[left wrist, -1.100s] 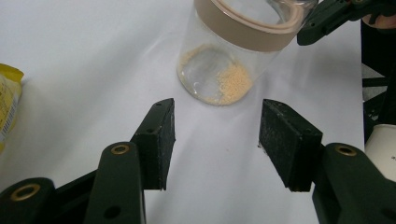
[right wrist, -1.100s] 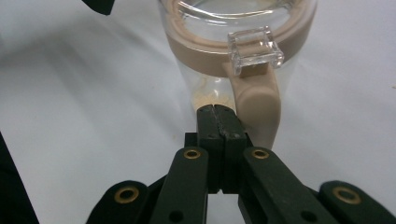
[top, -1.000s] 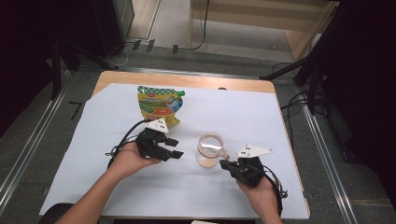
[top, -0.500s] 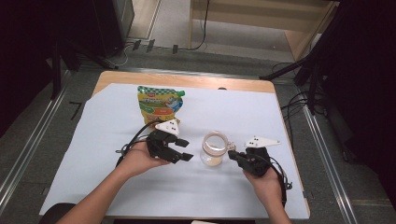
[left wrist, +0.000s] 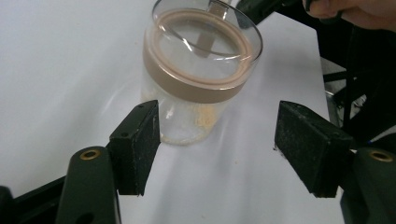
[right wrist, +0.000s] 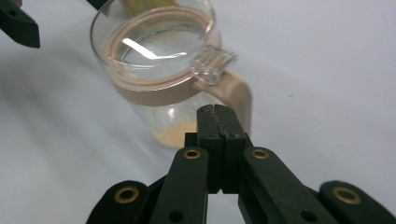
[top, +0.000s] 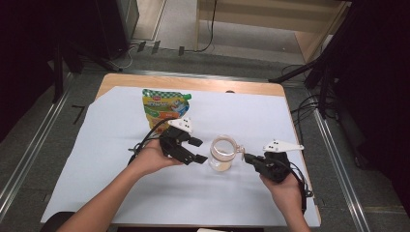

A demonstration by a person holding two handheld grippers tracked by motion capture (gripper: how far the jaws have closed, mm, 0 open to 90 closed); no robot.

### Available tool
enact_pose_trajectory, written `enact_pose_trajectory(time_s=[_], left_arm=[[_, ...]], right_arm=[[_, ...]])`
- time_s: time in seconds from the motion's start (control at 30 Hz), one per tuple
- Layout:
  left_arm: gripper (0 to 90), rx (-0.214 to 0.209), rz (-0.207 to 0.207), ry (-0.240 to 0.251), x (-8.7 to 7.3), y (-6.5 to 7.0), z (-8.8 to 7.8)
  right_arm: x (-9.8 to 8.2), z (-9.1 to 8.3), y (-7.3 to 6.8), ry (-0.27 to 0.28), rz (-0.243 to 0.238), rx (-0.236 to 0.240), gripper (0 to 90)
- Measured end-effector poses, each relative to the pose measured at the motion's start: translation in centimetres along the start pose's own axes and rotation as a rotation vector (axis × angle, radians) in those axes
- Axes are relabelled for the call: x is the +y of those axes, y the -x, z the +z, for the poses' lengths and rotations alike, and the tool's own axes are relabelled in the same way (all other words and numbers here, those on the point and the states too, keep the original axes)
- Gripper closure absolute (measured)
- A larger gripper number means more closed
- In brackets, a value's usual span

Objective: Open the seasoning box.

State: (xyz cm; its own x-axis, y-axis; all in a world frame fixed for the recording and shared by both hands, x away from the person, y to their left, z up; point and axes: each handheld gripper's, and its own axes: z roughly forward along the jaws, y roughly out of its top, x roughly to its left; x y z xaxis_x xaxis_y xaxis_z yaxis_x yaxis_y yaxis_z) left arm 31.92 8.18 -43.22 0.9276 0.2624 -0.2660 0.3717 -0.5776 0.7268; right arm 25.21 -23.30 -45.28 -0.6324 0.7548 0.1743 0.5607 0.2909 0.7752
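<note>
Between the left gripper's (left wrist: 217, 144) pads, spread wide and just opened further: bare white sheet, with the glass jar (left wrist: 198, 79) just ahead, close beside the left-hand pad, pressed by neither. Seen from above, left gripper (top: 196, 150) just left of the jar (top: 223, 153), jaws apart, pointing at its side.

On the right gripper (right wrist: 218, 114), pads pressed flat together, nothing between them, tips just short of the jar's beige handle (right wrist: 240, 100); whether touching it cannot be told. From above, right gripper (top: 247, 157) just right of the jar, closed tip toward the handle side.

Jar upright near the middle of the white sheet (top: 96, 159), between the two grippers. Clear glass lid with a beige ring (right wrist: 154, 91) seated on top, a clear latch tab (right wrist: 213, 63) at the handle end. A little pale yellow powder (left wrist: 201, 123) at the bottom of the glass.

Farther back on the sheet, beyond the left gripper, a yellow and green spout pouch (top: 163, 105), lying flat, well apart from the jar. Wooden table edge (top: 193, 82) behind the sheet.
</note>
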Motion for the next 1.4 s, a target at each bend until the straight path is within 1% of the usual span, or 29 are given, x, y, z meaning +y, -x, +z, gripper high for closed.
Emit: enact_pose_trajectory(time_s=[0.03,0.07,0.1,0.13,0.2,0.23,0.27,0.3,0.33,0.37,0.43,0.47,0.5,0.53,0.6,0.63,0.73,0.87,0.93,1.13,1.2,1.3,1.33,1.4], left_arm=[[31.1,0.000,0.000,0.000,0.0,0.0,0.0],[29.5,-0.004,-0.004,0.008,0.4,-0.2,0.3],[28.4,-0.004,-0.004,0.008,0.4,-0.2,0.3],[26.7,-0.007,0.001,-0.001,0.9,-0.4,0.7],[22.5,-0.004,0.006,-0.004,1.1,-0.4,0.9],[22.5,-0.001,0.013,-0.012,1.3,-0.4,1.0],[20.5,0.000,0.018,-0.016,1.5,-0.5,1.2],[18.8,0.012,0.042,-0.020,1.8,-0.5,1.5],[18.2,0.012,0.042,-0.020,1.8,-0.5,1.5],[18.1,0.013,0.057,-0.026,1.9,-0.7,1.8],[17.3,0.010,0.059,-0.026,2.0,-0.8,1.9],[17.2,0.010,0.068,-0.030,2.1,-1.0,2.2],[16.9,0.008,0.077,-0.033,2.2,-1.1,2.3],[16.5,0.008,0.077,-0.033,2.2,-1.1,2.3],[16.2,0.005,0.087,-0.022,2.1,-1.2,2.8],[16.2,0.001,0.090,-0.025,2.1,-1.2,3.0],[16.0,-0.002,0.081,-0.032,2.1,-1.3,3.5],[14.6,-0.008,0.106,-0.033,2.1,-1.2,4.2],[14.6,0.006,0.130,-0.051,2.1,-1.0,4.8],[11.6,0.008,0.125,-0.054,2.2,-1.0,5.6],[11.0,0.013,0.129,-0.057,2.5,-0.9,5.9],[10.9,0.014,0.124,-0.067,2.7,-0.9,5.9],[11.0,0.007,0.117,-0.075,2.8,-1.0,5.9],[11.0,0.006,0.114,-0.076,2.9,-1.0,5.9]], right_arm=[[0.0,-0.1,0.3,0.004,0.011,-0.008,90.0],[0.0,-0.2,0.6,0.011,0.021,-0.015,90.0],[0.0,-0.2,0.6,0.011,0.021,-0.015,90.0],[0.2,0.1,1.2,0.010,0.034,-0.027,90.0],[0.3,0.3,1.4,0.009,0.040,-0.029,90.0],[0.4,0.5,1.7,0.011,0.049,-0.031,90.0],[0.5,0.8,1.9,0.009,0.055,-0.031,90.0],[0.8,1.3,2.4,-0.004,0.046,-0.033,90.0],[0.8,1.3,2.4,-0.004,0.046,-0.033,90.0],[1.2,1.8,2.6,-0.007,0.038,-0.031,90.0],[1.3,1.9,2.6,-0.006,0.041,-0.027,90.0],[1.4,2.1,2.6,-0.010,0.033,-0.019,90.0],[1.3,2.1,2.4,-0.016,0.034,-0.021,90.0],[1.3,2.1,2.4,-0.016,0.034,-0.021,90.0],[1.1,2.3,2.3,-0.023,0.029,-0.015,90.0],[1.0,2.3,2.3,-0.023,0.029,-0.017,90.0],[1.0,2.4,2.3,-0.023,0.035,-0.018,90.0],[0.8,2.4,2.2,-0.021,0.042,-0.031,90.0],[0.7,2.4,2.1,-0.020,0.046,-0.035,90.0],[0.6,2.4,2.0,-0.019,0.049,-0.043,90.0],[0.6,2.4,2.0,-0.018,0.049,-0.045,90.0],[0.6,2.4,2.0,-0.018,0.049,-0.046,90.0],[0.6,2.4,2.0,-0.019,0.049,-0.046,90.0],[0.6,2.4,2.0,-0.018,0.051,-0.046,90.0]])
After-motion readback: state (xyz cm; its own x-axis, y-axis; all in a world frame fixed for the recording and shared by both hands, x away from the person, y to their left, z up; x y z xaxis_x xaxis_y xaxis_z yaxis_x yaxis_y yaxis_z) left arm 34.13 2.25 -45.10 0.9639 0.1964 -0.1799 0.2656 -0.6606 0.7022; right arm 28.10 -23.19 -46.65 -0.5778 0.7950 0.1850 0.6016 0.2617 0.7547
